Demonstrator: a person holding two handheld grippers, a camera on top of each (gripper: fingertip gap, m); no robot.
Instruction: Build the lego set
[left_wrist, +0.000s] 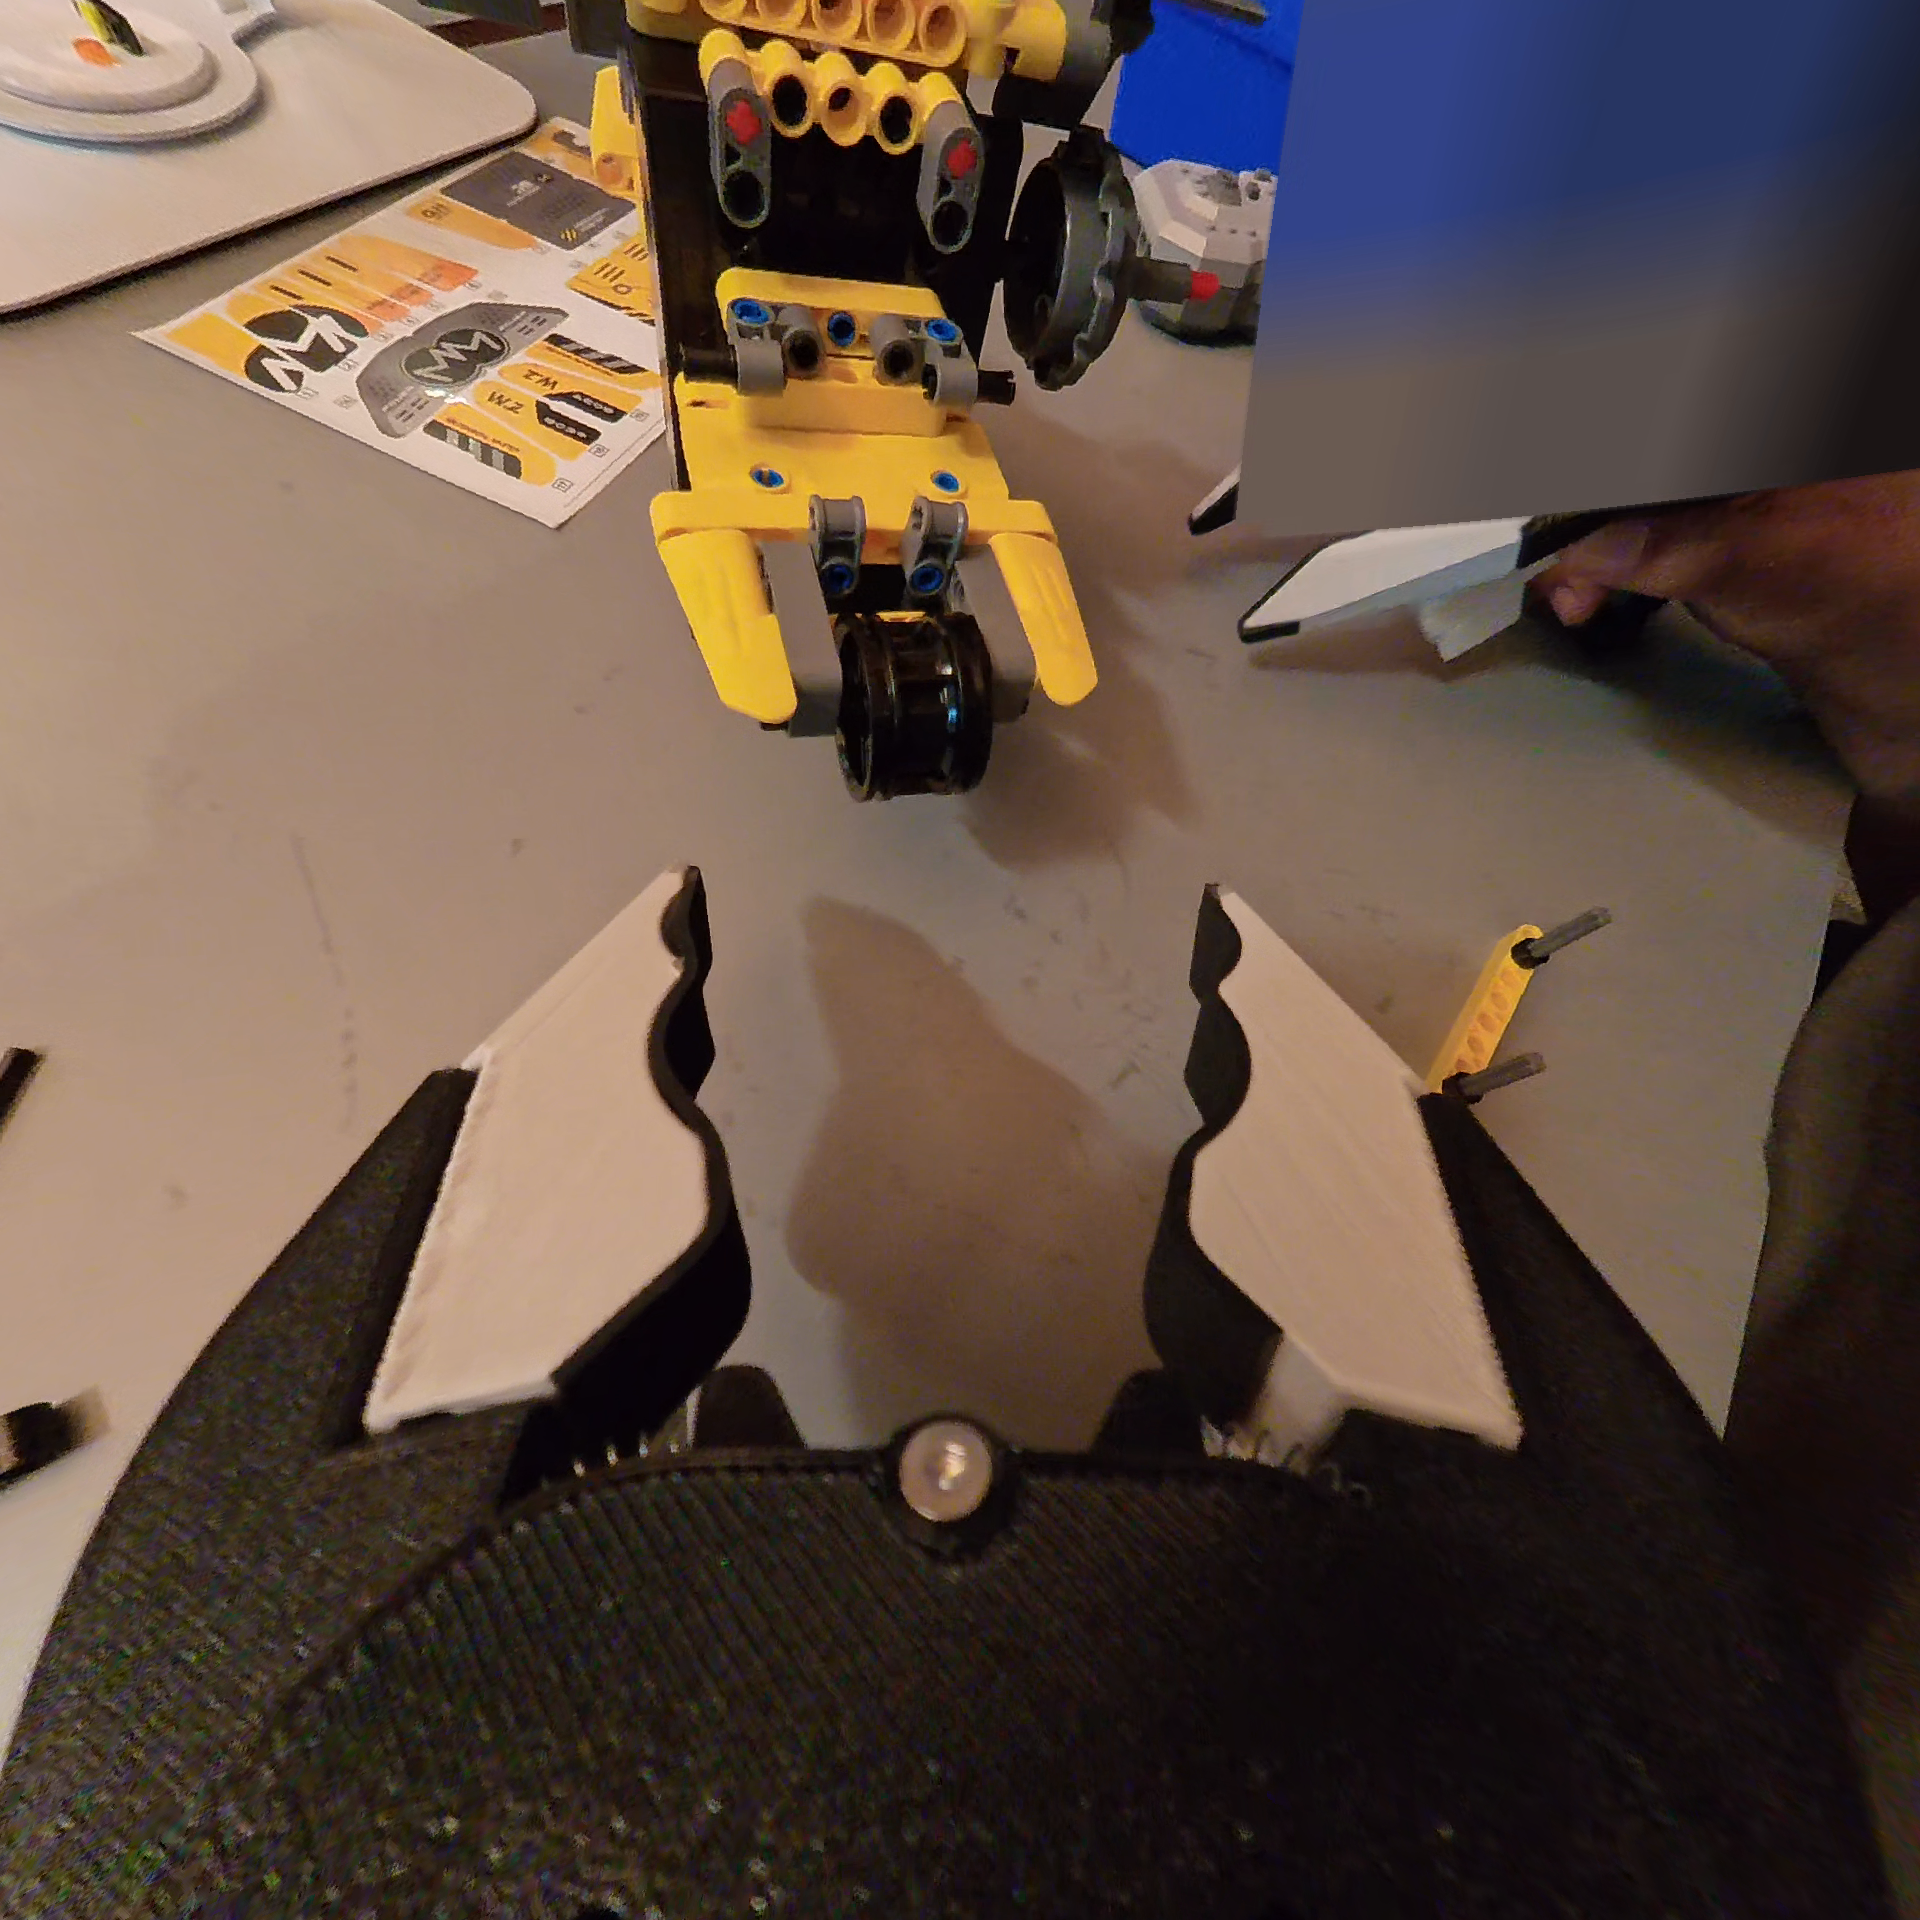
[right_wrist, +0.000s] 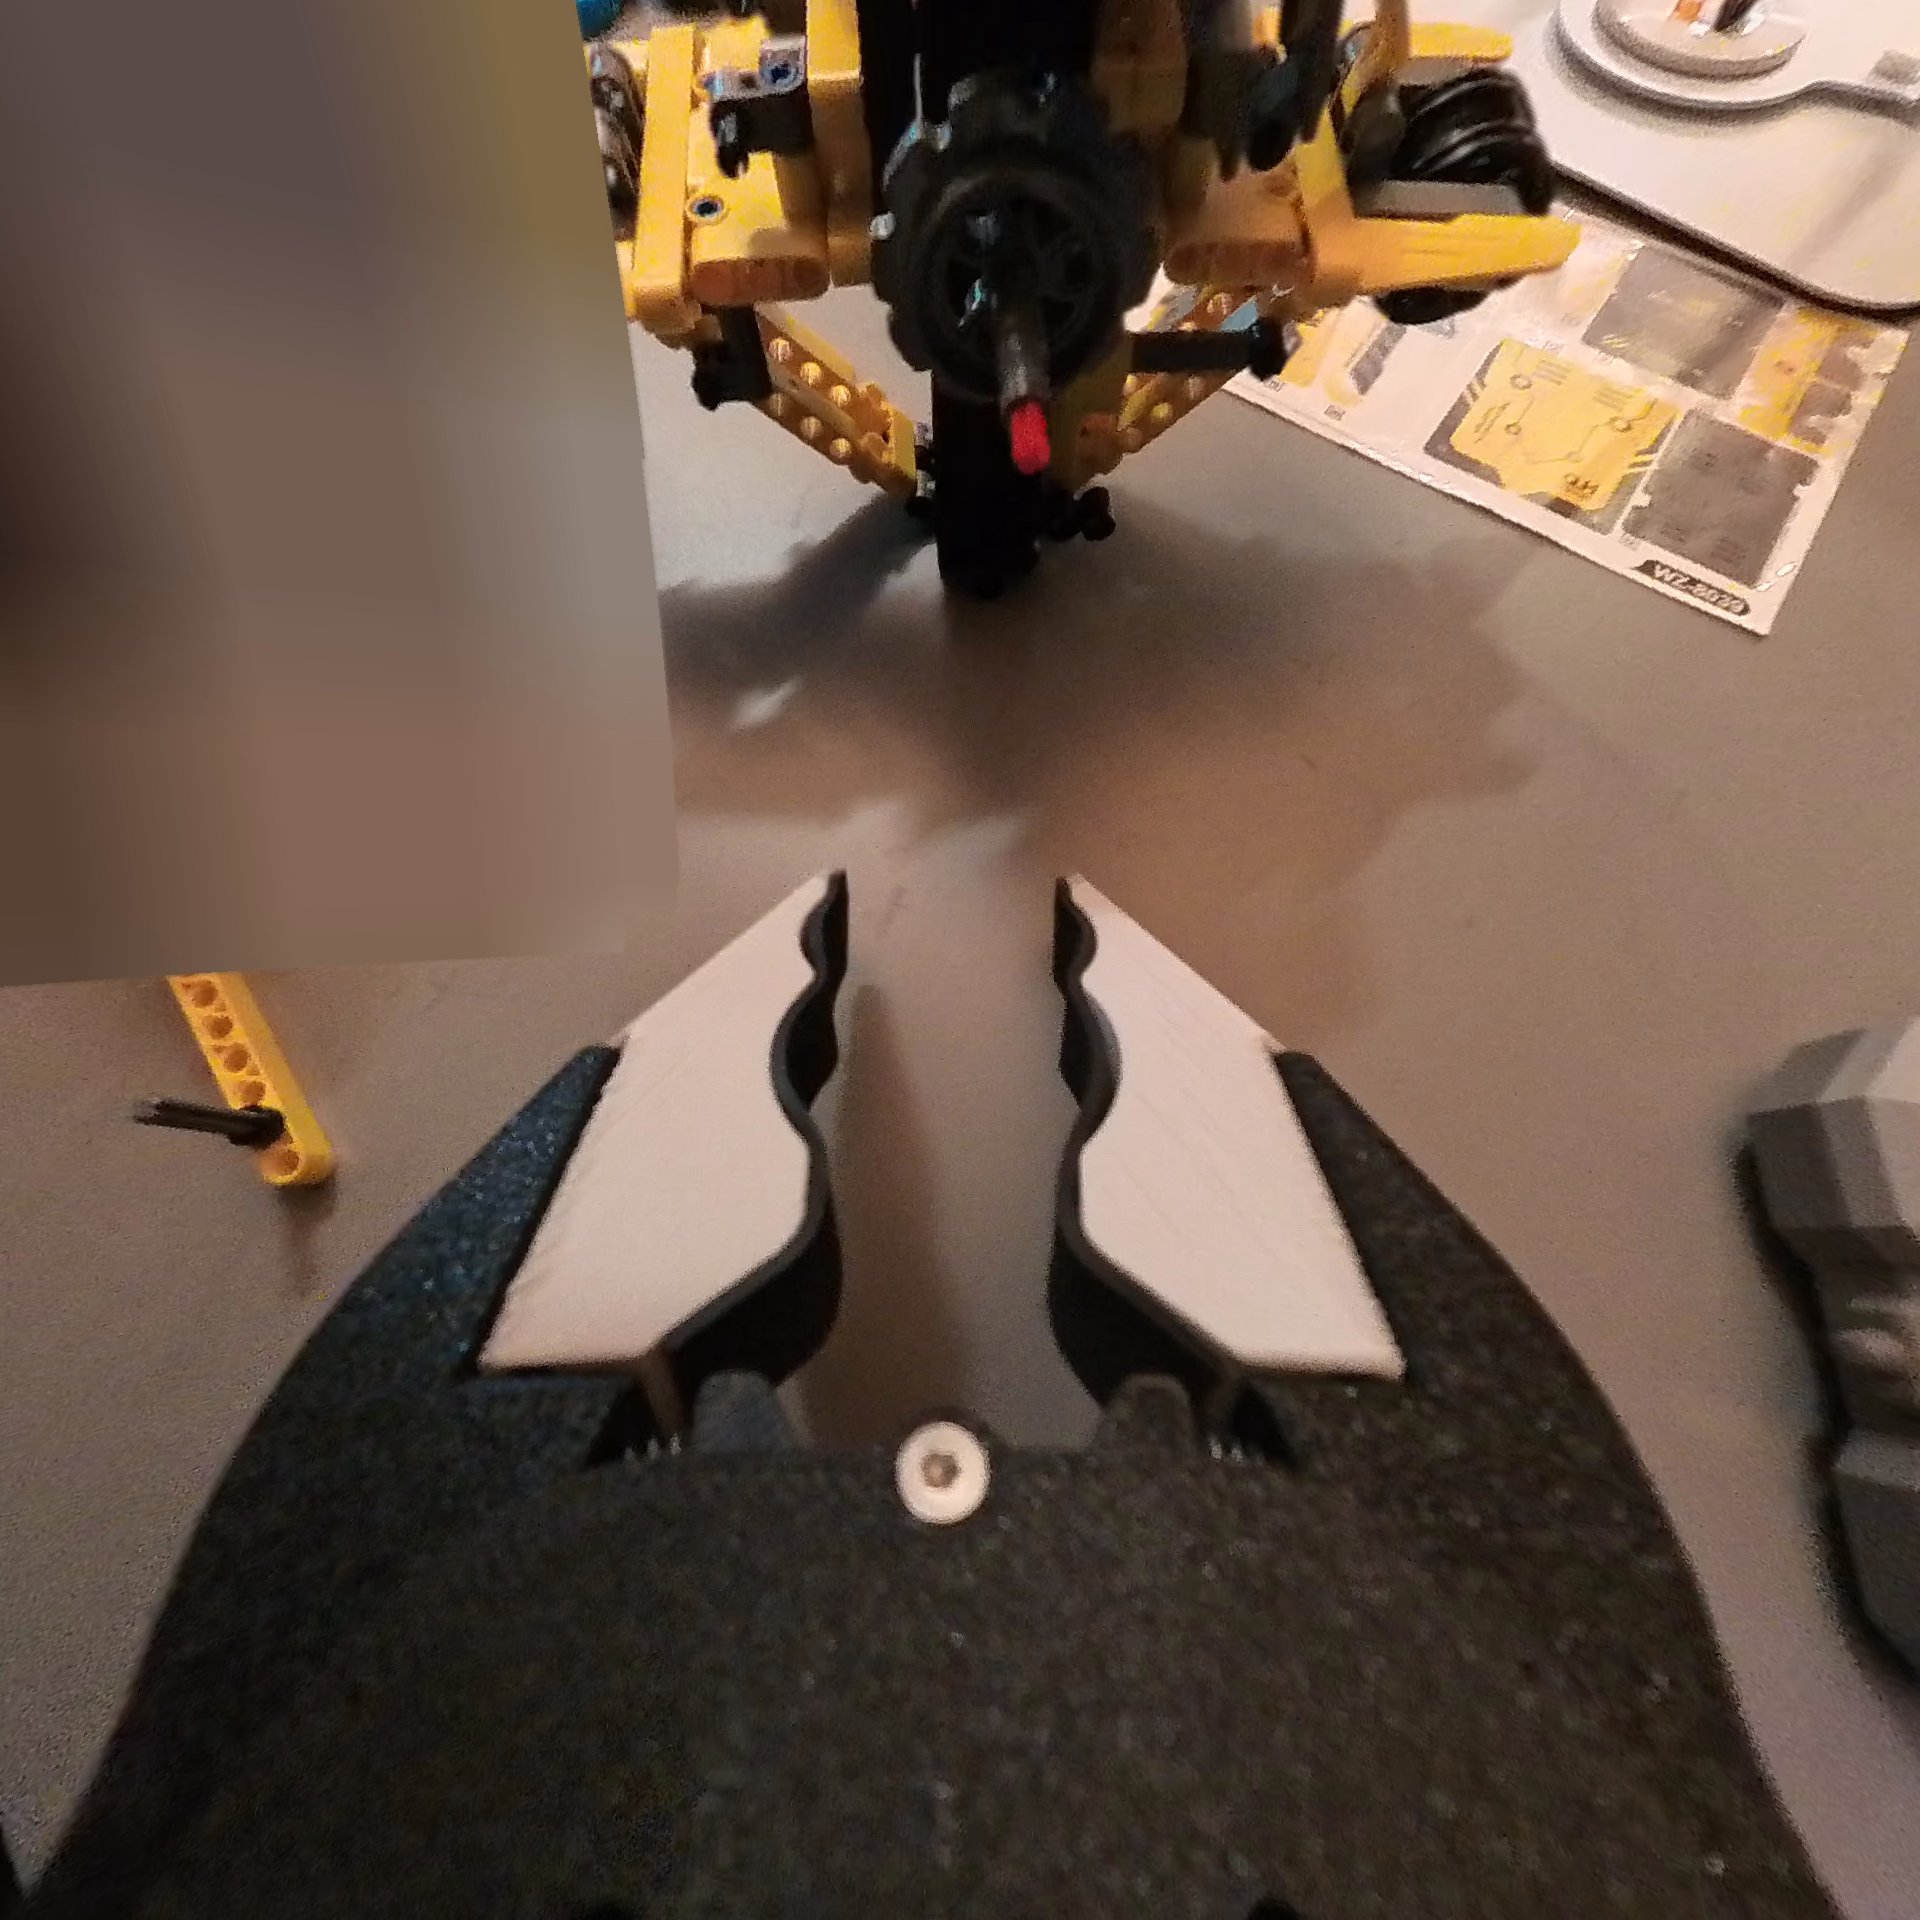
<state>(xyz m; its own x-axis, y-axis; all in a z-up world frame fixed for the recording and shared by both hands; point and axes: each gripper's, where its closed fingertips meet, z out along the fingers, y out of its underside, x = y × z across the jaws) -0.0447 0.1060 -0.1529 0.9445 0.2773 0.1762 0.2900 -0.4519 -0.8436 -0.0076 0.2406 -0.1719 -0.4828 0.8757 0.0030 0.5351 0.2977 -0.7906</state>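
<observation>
A yellow and black toy-brick model (left_wrist: 852, 416) stands on the grey table (left_wrist: 312, 779), with a small black wheel (left_wrist: 912, 717) at its near end. My left gripper (left_wrist: 951, 883) is open and empty, a short way in front of that wheel. In the right wrist view the model (right_wrist: 987, 229) shows side-on, with a black gear and a red-tipped axle (right_wrist: 1027, 431) pointing at me. My right gripper (right_wrist: 951, 888) is open with a narrower gap, empty, and well short of the model. It also shows at the right of the left wrist view (left_wrist: 1382, 582), held by a hand.
A sticker sheet (left_wrist: 436, 332) lies left of the model, also in the right wrist view (right_wrist: 1558, 416). A yellow beam with grey pins (left_wrist: 1486, 1008) lies near my left gripper's right finger, also in the right wrist view (right_wrist: 249, 1081). A grey mat (left_wrist: 260, 156) holds a white dish. A grey part (right_wrist: 1849, 1351) lies right. Measured from the fingertips, the small black wheel (left_wrist: 912, 717) is 4 cm or so from the left gripper and 15 cm from the right. From the right gripper's tips to the red-tipped axle (right_wrist: 1027, 431) is close to 7 cm.
</observation>
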